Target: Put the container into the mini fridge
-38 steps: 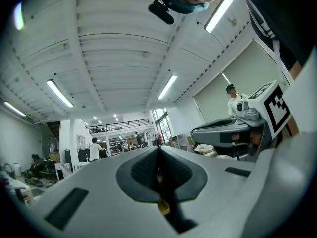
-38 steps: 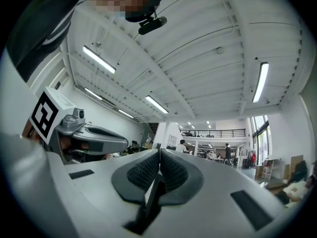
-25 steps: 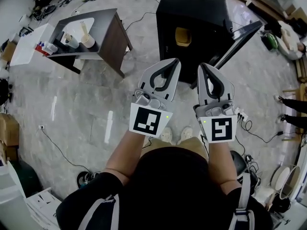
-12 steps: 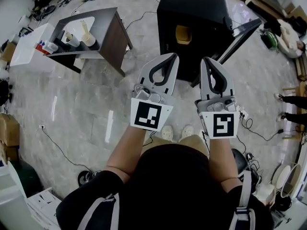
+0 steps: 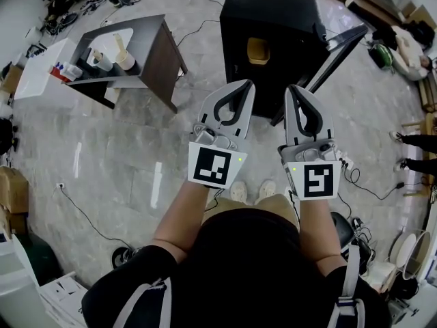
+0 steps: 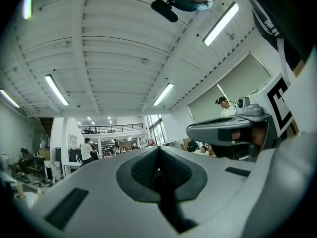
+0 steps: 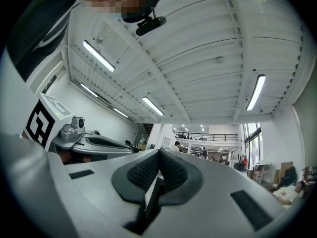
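Both grippers are empty. The left gripper (image 5: pixel 244 86) has its jaws pressed together, as the left gripper view (image 6: pixel 158 151) shows, with nothing between the pads. The right gripper (image 5: pixel 295 89) is the same, pads meeting in the right gripper view (image 7: pixel 159 153). They are held side by side, apart from each other, at about the same height in front of the person's chest. Both point toward the mini fridge (image 5: pixel 273 9).

The fridge is black and stands on the floor (image 5: pixel 102 149), with its door (image 5: pixel 339 48) swung open to the right. The tan container (image 5: pixel 258 50) sits in the fridge's open front. It is ahead of both gripper tips and well apart from them. In the head view it lines up roughly between the two, a bit nearer the left one. Neither gripper touches it.

A dark side table (image 5: pixel 160 46) stands left of the fridge, with cups (image 5: pixel 125 59) on its shelf. Both gripper views tilt up to the white ceiling (image 6: pixel 114 48).
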